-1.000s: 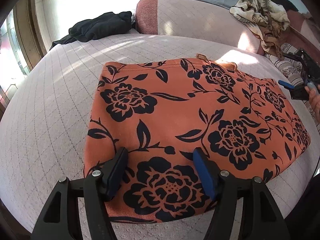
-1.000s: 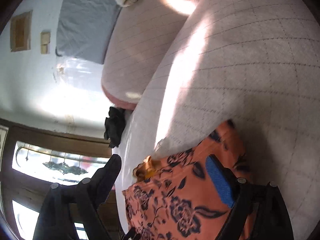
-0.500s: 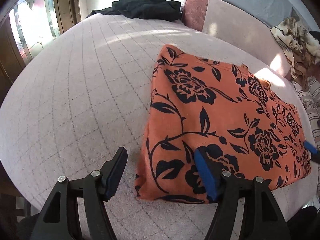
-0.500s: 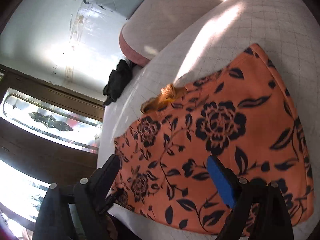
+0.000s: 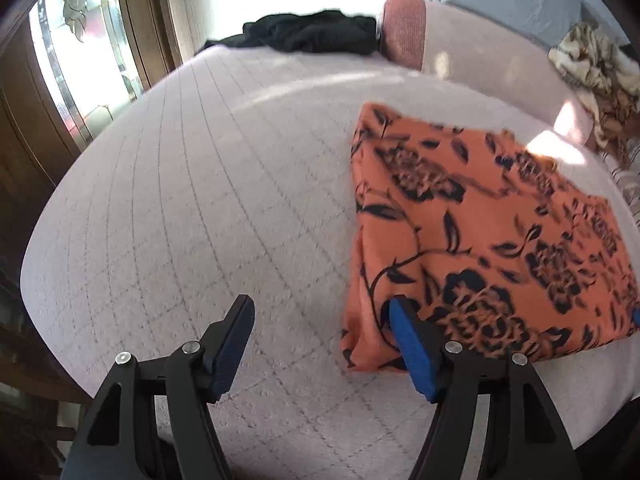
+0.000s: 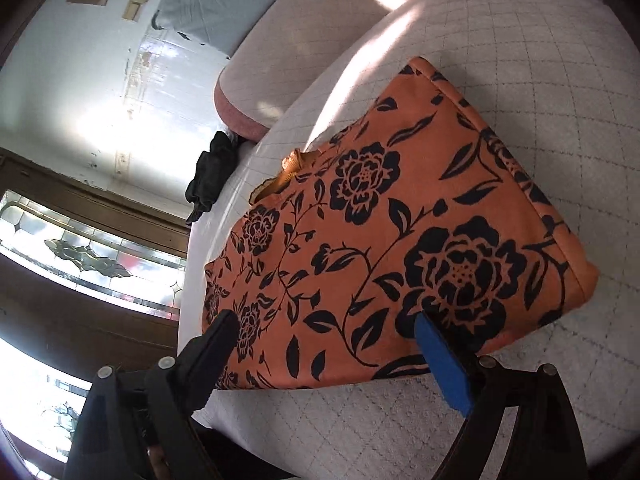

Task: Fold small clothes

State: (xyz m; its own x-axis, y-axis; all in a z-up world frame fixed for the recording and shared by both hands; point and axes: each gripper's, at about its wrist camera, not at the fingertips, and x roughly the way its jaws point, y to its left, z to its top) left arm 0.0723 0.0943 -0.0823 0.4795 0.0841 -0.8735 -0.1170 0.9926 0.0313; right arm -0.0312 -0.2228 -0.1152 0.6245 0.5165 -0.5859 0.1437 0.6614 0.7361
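Note:
An orange cloth with black flowers lies folded flat on the pale quilted cover, to the right in the left wrist view. My left gripper hovers open and empty over the bare cover. Its blue right pad stands in front of the cloth's near left corner. In the right wrist view the orange cloth fills the middle. My right gripper is open above the cloth's near edge, with nothing pinched between its fingers.
A black garment lies at the far edge of the cover beside a pink bolster. A beige patterned cloth heap sits at the far right. A wood-framed leaded window stands to the left. The cover's front edge drops off near my grippers.
My left gripper has slid left off the cloth's near edge onto bare cover. The right gripper has swung across, so the whole cloth now shows instead of one corner.

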